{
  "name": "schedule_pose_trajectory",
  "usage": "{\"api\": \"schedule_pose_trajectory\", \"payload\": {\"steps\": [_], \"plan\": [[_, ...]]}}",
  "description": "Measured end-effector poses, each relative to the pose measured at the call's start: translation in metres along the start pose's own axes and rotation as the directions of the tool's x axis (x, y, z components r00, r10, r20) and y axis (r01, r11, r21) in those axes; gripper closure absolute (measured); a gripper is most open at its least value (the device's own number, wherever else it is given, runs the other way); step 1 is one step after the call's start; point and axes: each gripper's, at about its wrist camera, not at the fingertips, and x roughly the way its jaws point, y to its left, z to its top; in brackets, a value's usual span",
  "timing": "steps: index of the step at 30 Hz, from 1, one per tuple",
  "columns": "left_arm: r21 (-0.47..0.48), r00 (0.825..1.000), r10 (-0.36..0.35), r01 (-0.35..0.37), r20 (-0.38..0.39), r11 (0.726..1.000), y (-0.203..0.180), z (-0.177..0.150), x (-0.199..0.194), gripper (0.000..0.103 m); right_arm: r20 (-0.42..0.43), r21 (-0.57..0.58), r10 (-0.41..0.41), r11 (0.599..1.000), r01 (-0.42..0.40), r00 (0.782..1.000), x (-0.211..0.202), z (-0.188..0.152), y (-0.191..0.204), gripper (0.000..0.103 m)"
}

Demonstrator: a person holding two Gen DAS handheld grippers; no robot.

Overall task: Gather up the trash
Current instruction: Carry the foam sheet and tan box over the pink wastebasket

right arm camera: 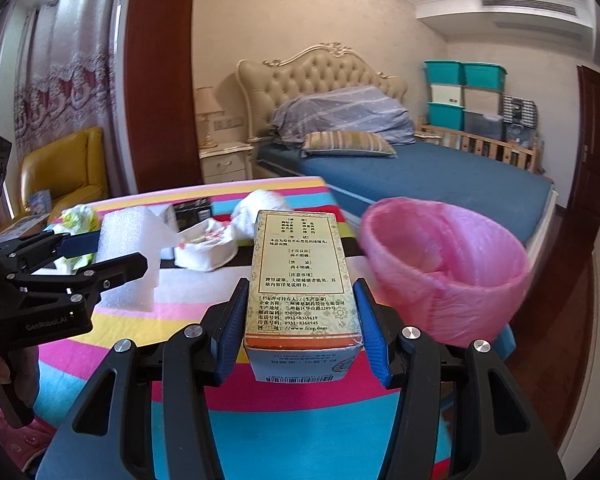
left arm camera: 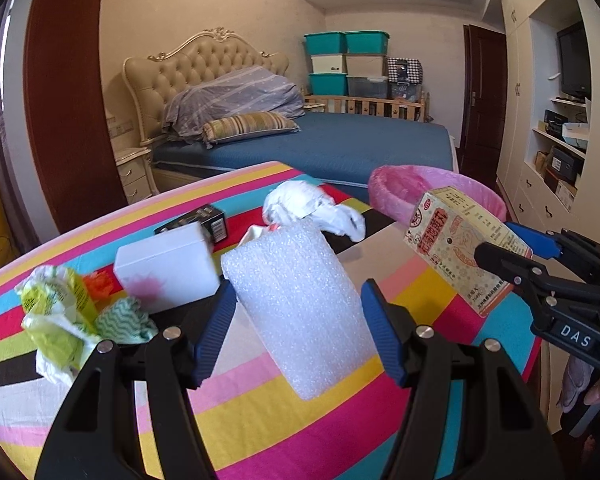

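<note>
My left gripper [left arm camera: 296, 292] is shut on a white foam block [left arm camera: 300, 308], which it holds above the striped tablecloth [left arm camera: 240, 432]. To its right, my right gripper [left arm camera: 500, 240] is shut on a cream medicine box [left arm camera: 456, 240]. In the right wrist view the medicine box [right arm camera: 300, 276] stands upright between the blue pads of the right gripper [right arm camera: 300, 286]. A bin with a pink liner [right arm camera: 448, 264] stands open just right of the box, off the table's edge. On the left of that view, the left gripper [right arm camera: 120, 248] carries the foam block [right arm camera: 132, 240].
More litter lies on the table: crumpled white paper [left arm camera: 312, 204], a white box [left arm camera: 168, 268], a black box [left arm camera: 204, 220], a yellow-green wrapper [left arm camera: 56, 300] and a green zigzag scrap [left arm camera: 124, 320]. A bed [left arm camera: 340, 144] stands behind, cupboards [left arm camera: 540, 140] to the right.
</note>
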Motion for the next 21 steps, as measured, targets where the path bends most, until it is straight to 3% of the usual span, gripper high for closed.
{"api": "schedule_pose_trajectory", "payload": {"steps": [11,21], "plan": [[0.074,0.993,-0.115,0.113,0.031,0.991,-0.039,0.047,0.035,0.04,0.029,0.042,-0.122,0.992,0.12,0.992,0.001,0.013,-0.056,0.053],[0.14,0.971,-0.241,0.238,0.007,0.961,-0.087,0.103,0.104,0.04,0.049,0.068,-0.196,0.979,0.192,0.979,0.028,0.032,-0.123,0.053]]}}
